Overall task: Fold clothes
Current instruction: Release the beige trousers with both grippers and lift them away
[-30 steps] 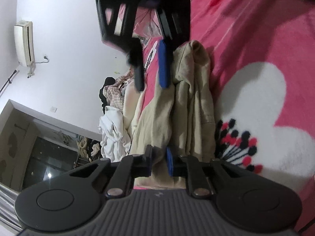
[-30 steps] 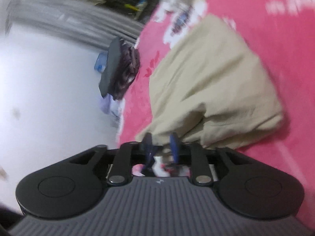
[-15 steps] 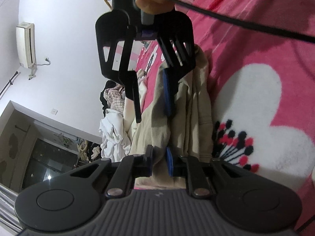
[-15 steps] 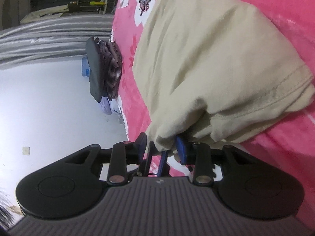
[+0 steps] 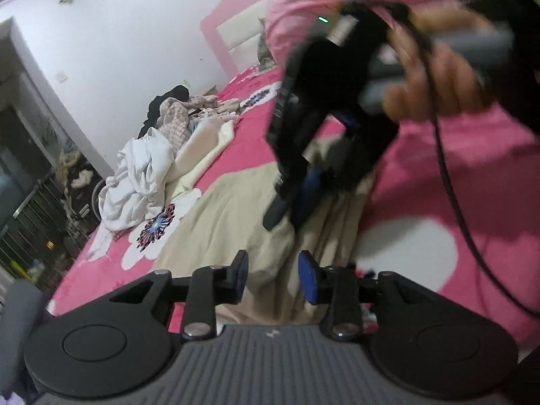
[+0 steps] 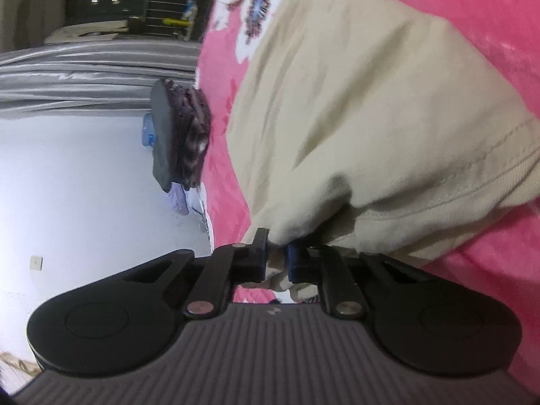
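beige garment [image 6: 371, 108] | folded, creased | on pink blanket [image 6: 489, 10]

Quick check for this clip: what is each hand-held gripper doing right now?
Left hand-held gripper: open, jaws apart over the beige garment, holding nothing.
Right hand-held gripper: shut on a fold of the beige garment.
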